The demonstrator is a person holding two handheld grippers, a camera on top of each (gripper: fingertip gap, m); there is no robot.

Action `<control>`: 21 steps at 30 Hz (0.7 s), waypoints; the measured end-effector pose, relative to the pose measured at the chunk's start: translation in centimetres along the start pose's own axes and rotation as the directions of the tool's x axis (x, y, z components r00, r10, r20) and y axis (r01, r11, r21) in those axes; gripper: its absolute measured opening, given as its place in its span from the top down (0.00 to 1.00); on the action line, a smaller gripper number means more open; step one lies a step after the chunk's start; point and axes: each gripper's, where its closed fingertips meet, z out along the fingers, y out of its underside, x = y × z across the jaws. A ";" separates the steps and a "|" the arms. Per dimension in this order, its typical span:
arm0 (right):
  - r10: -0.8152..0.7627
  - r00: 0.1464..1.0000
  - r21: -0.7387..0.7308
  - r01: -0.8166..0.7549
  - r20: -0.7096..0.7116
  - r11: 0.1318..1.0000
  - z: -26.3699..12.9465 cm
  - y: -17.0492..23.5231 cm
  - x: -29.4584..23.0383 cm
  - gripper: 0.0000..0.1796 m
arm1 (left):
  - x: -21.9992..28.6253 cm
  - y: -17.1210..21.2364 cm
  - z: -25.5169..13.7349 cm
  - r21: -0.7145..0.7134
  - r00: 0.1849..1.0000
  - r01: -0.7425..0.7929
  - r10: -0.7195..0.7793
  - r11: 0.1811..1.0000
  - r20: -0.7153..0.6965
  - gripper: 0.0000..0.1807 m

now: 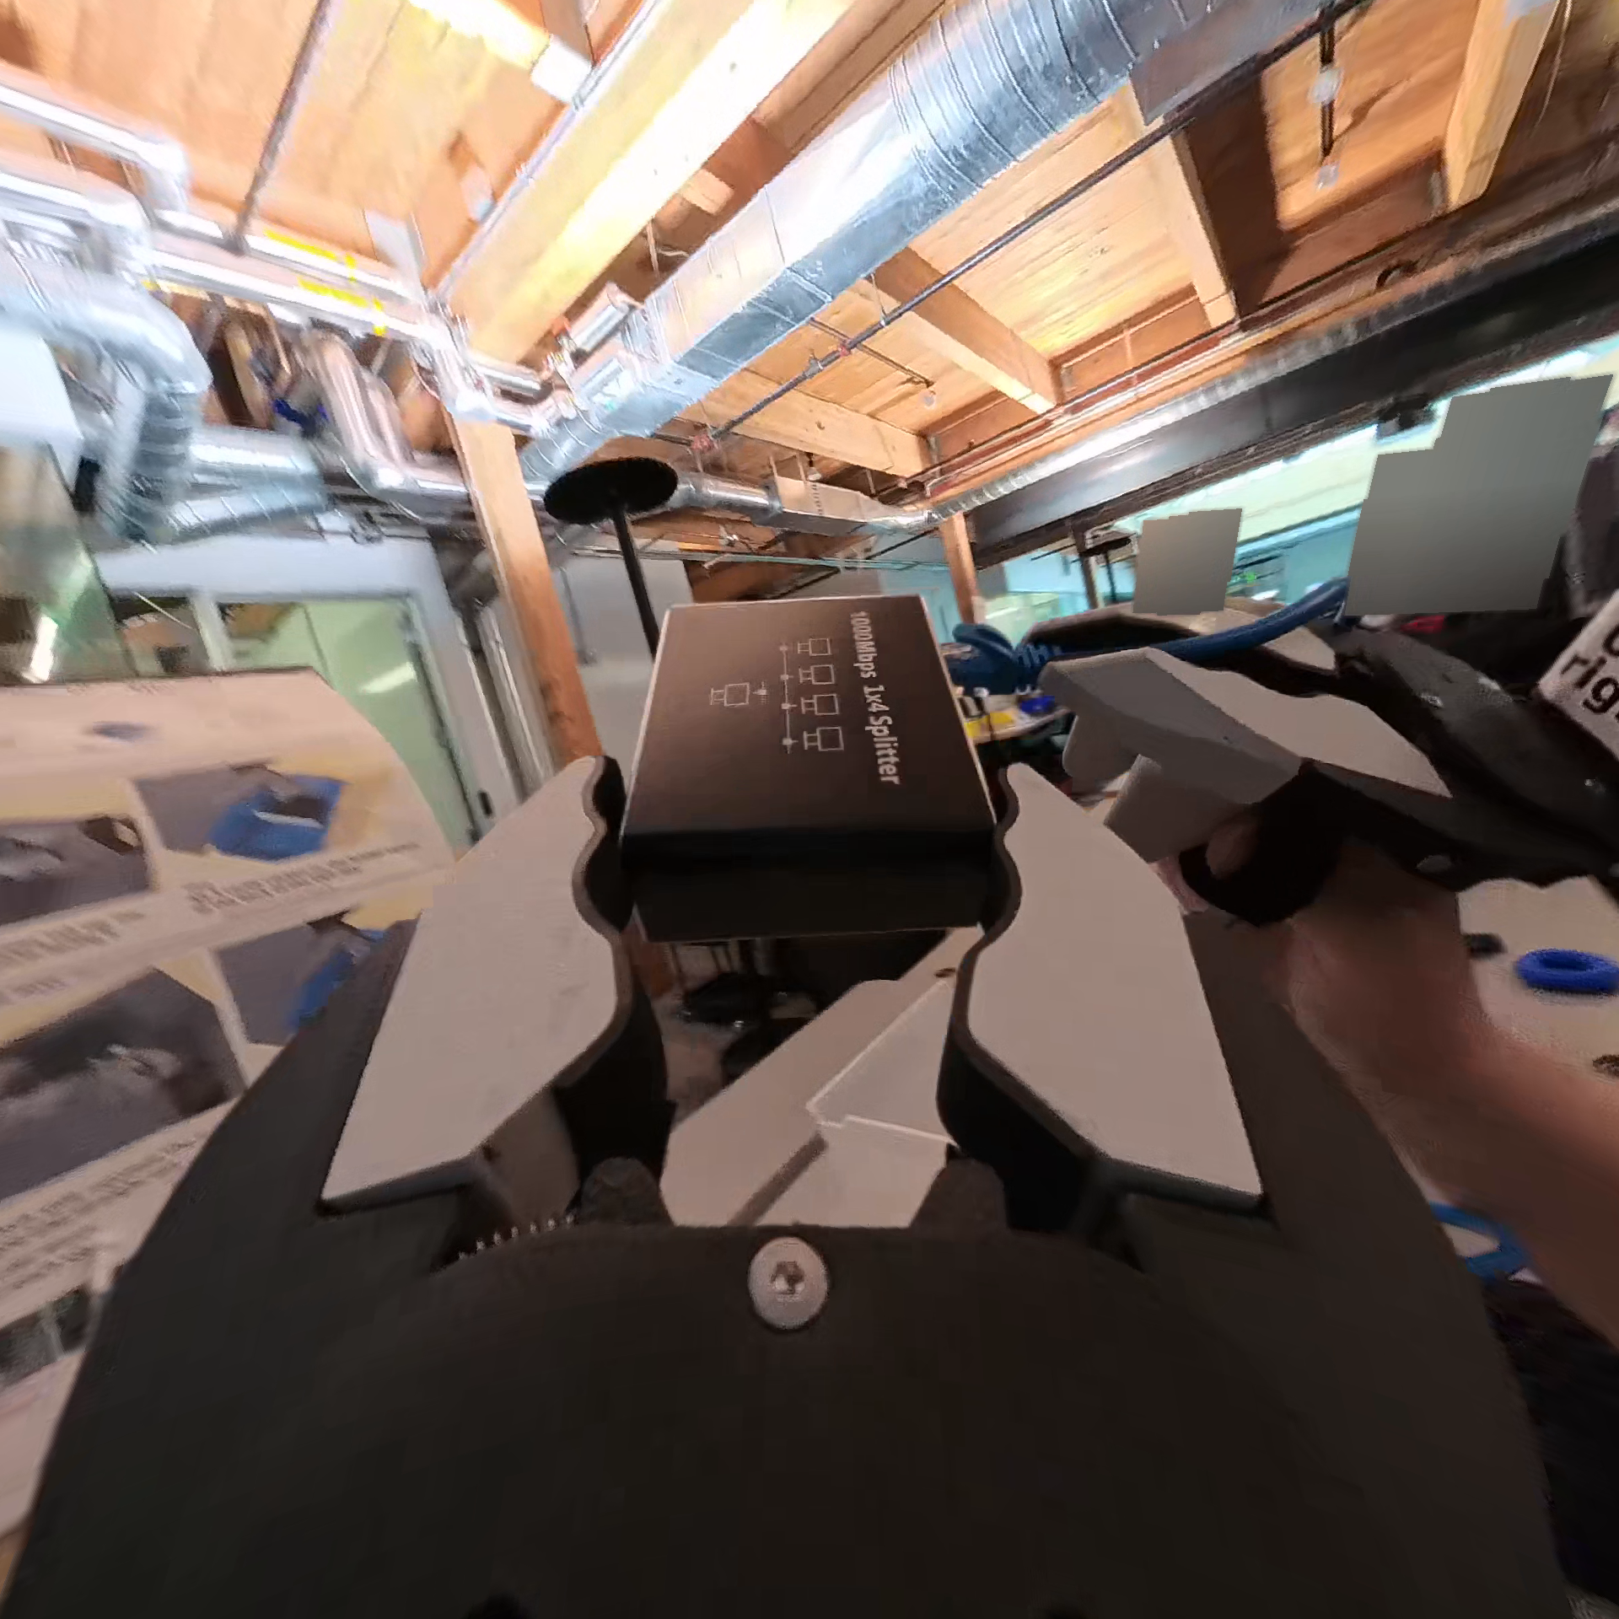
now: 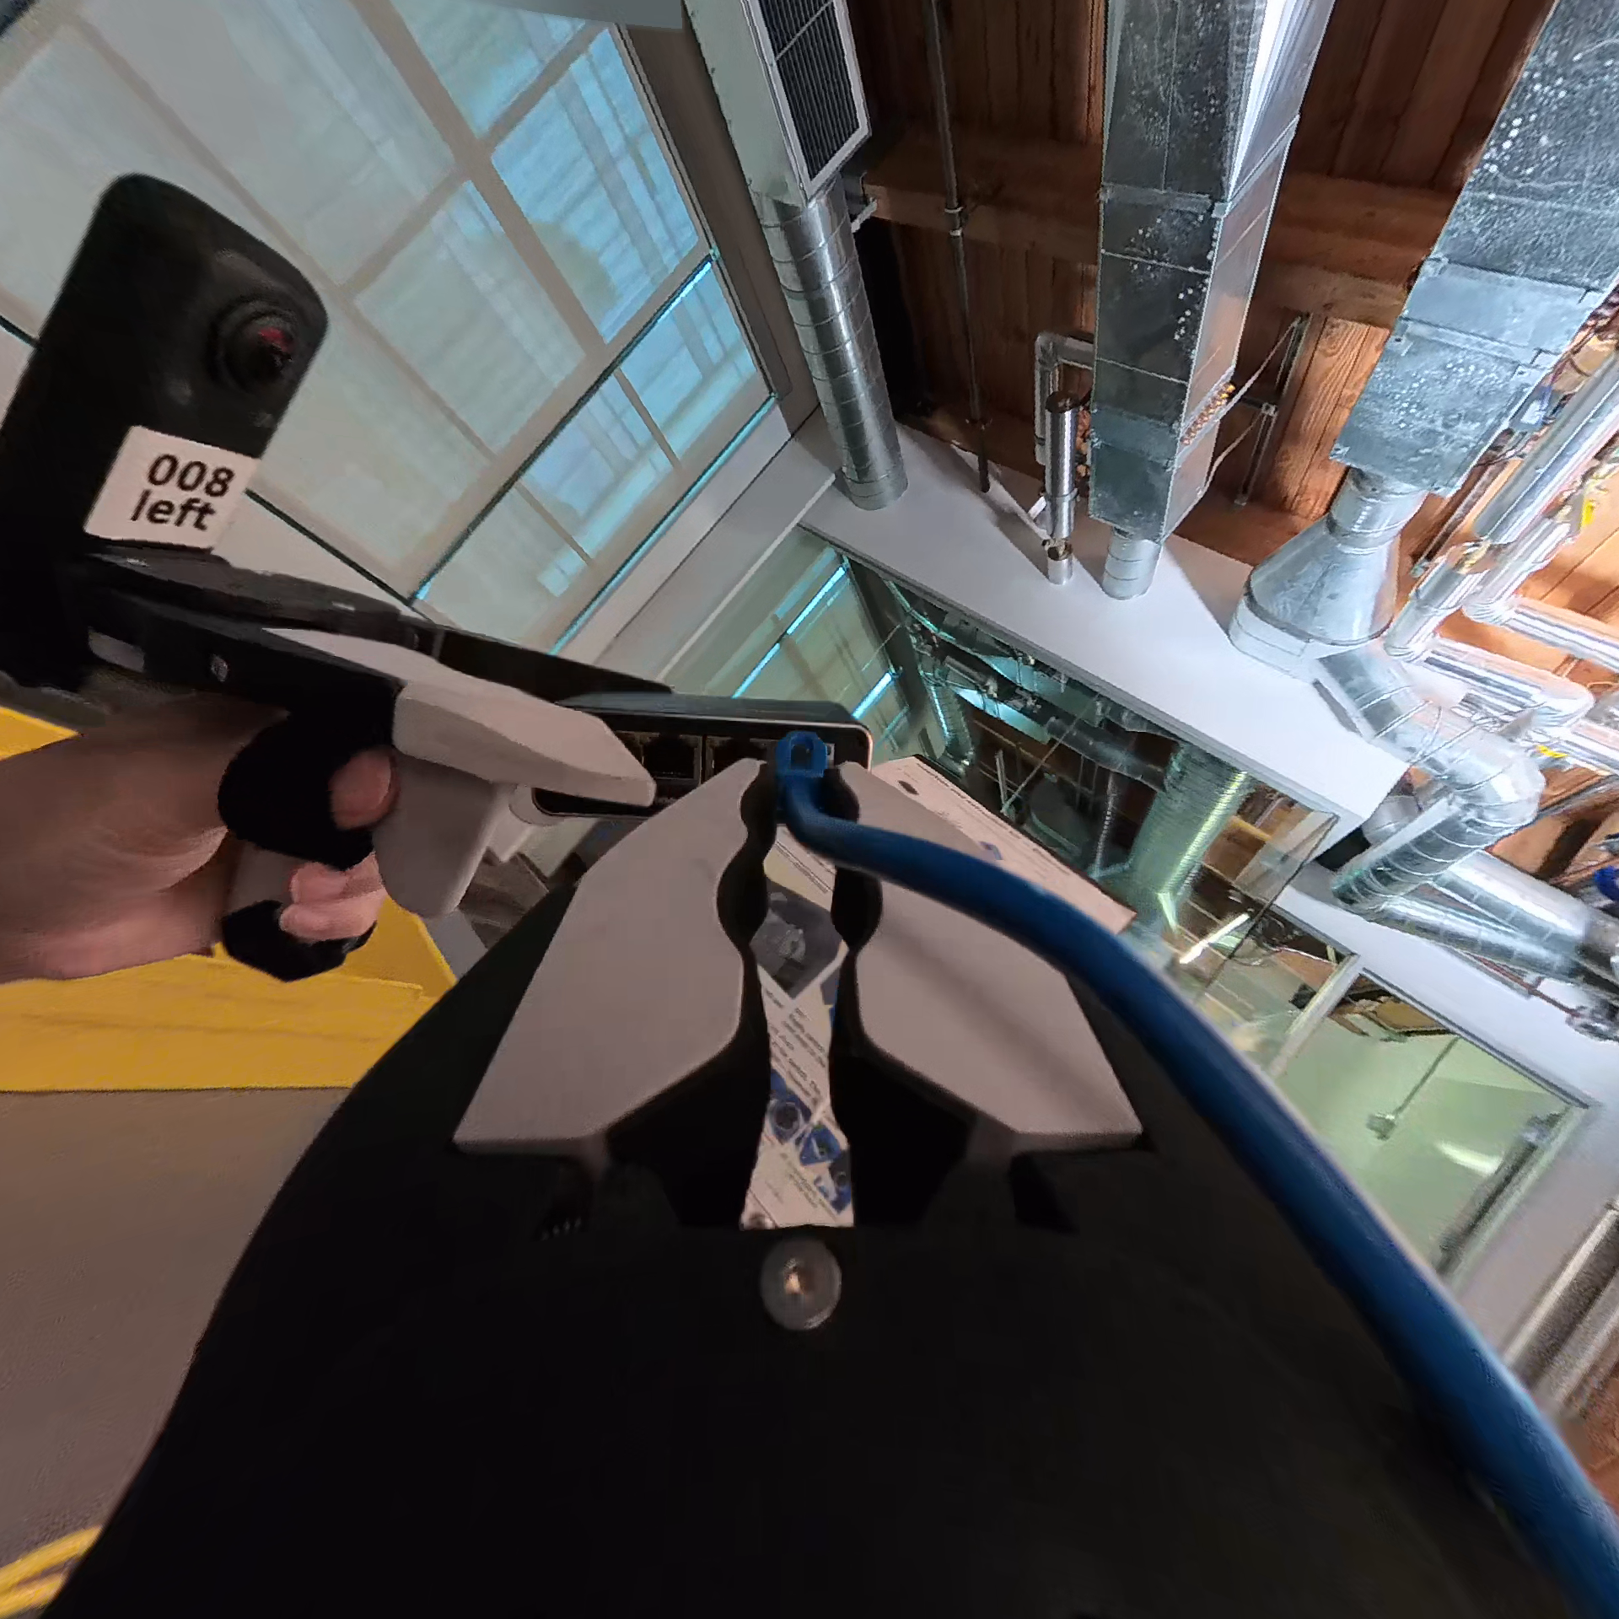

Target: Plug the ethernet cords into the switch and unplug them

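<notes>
L gripper (image 1: 797,854) clamping the switch (image 1: 802,736), R gripper (image 2: 799,784) pinching the blue ethernet cord (image 2: 1165,1007) at its plug.

L jaws are closing on both long sides of the black switch, holding it up in the air w/ ceiling ducts behind. R jaws are gripping the blue plug (image 2: 802,760) right at the end port of the switch's port row; can't tell if it's fully seated. Cord is trailing off to lower right.
</notes>
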 end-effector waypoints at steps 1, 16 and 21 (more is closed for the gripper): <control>0.022 1.000 0.018 -0.022 0.004 1.000 0.0 -0.1 -0.1 0.94 | 0.1 -0.2 -0.1 -0.002 1.000 -0.031 0.031 1.000 0.002 0.57; 0.146 0.988 0.084 -0.149 0.046 0.985 -0.2 0.0 -0.4 0.94 | 0.5 -1.2 -1.0 -0.027 0.991 -0.132 0.131 0.991 -0.013 0.58; 0.142 0.990 0.099 -0.144 0.027 0.985 -0.4 -0.5 -0.2 0.94 | 0.9 -1.1 -0.8 -0.010 0.997 -0.065 0.064 0.998 -0.034 0.58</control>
